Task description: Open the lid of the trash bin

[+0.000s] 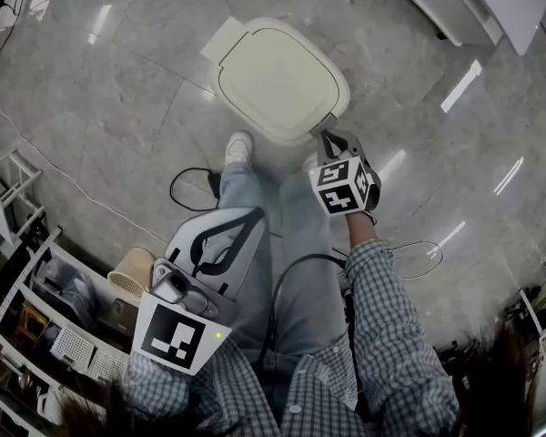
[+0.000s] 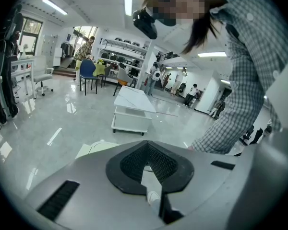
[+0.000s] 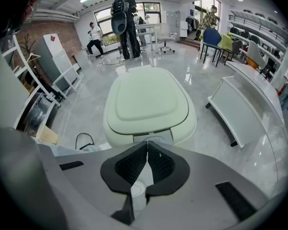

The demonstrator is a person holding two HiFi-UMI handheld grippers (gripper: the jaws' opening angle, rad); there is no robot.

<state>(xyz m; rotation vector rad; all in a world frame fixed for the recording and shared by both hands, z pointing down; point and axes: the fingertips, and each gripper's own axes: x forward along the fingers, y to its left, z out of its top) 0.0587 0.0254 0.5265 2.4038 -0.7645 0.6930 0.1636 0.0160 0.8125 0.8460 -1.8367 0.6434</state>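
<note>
The left gripper [image 1: 241,226] is close to the person's body, over the left leg in blue jeans [image 1: 255,244]. In the left gripper view, its two black fingers [image 2: 134,159] are pressed together at the tips. Nothing is between them. It points out across the room, not at the bin.

The right gripper [image 1: 326,137] is a bit farther out, at the end of an arm in a checked sleeve [image 1: 382,317]. Its marker cube [image 1: 343,187] sits on top. In the right gripper view, the right gripper [image 3: 147,146] is closed too, with its fingers [image 3: 163,164] tip to tip and nothing in its grip. The tips are just beside the front edge of the trash bin, and I cannot tell if they touch it.

The trash bin [image 1: 278,80] stands on the shiny grey floor [image 1: 118,89], right in front of the person's white shoe [image 1: 239,146]. Its pale lid [image 3: 146,99] lies flat and closed. A small grey panel [image 3: 152,139] sits at the front of the lid, nearest the right gripper.

A black cable [image 1: 189,188] loops on the floor by the shoe. Past the bin on the right is a long white bench [image 3: 245,104].
</note>
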